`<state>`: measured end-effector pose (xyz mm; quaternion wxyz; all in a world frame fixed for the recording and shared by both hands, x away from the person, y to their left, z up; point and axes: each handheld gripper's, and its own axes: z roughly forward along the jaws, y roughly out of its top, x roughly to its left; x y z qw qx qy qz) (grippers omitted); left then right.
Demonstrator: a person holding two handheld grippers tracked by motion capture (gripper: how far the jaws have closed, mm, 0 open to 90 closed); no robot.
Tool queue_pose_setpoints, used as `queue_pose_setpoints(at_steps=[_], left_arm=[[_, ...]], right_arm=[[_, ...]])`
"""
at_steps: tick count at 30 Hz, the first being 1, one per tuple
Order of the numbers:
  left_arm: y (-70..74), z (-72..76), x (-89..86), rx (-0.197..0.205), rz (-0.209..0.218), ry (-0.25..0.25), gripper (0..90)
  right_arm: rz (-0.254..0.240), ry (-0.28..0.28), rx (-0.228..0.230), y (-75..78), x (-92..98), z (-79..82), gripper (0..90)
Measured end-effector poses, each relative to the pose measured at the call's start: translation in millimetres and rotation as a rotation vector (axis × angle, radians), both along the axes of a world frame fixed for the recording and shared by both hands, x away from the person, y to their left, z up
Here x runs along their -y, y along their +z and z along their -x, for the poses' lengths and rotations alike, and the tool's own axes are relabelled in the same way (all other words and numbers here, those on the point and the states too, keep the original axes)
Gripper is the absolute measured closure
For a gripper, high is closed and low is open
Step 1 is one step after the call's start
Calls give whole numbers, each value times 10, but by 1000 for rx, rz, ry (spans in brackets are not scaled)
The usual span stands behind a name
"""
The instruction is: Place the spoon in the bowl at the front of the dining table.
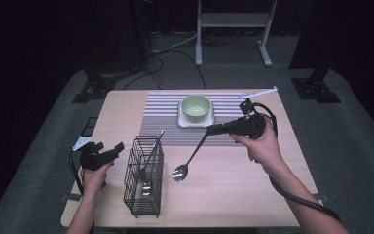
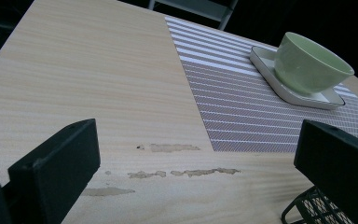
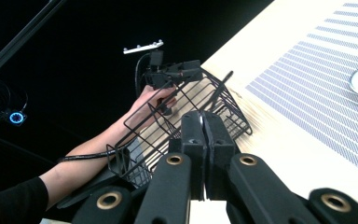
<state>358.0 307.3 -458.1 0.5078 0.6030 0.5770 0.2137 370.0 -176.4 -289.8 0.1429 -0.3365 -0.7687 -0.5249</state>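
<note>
My right gripper (image 1: 209, 129) is shut on the handle end of a metal spoon (image 1: 191, 156). The spoon slants down and left, and its bowl hangs just over the table, right of a black wire basket (image 1: 144, 175). In the right gripper view the jaws (image 3: 202, 126) are pressed together with a thin metal edge between them, and the basket (image 3: 177, 121) lies ahead. A metal utensil (image 1: 152, 155) leans inside the basket. My left gripper (image 1: 114, 148) is open, left of the basket, with nothing between its fingers (image 2: 60, 154).
A green bowl (image 1: 196, 107) sits on a white square plate (image 1: 182, 122) on a striped placemat (image 1: 165, 112) at the table's far middle. In the left gripper view the bowl (image 2: 307, 63) is ahead to the right, and a basket corner (image 2: 307, 207) is at the lower right.
</note>
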Motion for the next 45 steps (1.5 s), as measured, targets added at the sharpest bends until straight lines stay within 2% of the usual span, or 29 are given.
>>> queue_pose_setpoints(at_steps=[24, 30, 36, 45], left_arm=[[-4, -3, 3, -2, -1, -2, 0], [-5, -1, 0, -1, 0, 0, 0], [-5, -2, -1, -1, -1, 1, 0], [-3, -1, -3, 0, -1, 0, 0]], right_arm=[[14, -72, -59, -338, 281, -102, 886], [17, -97, -61, -405, 350, -142, 885], [13, -120, -75, -452, 408, -175, 885], [12, -139, -65, -460, 420, -230, 885]])
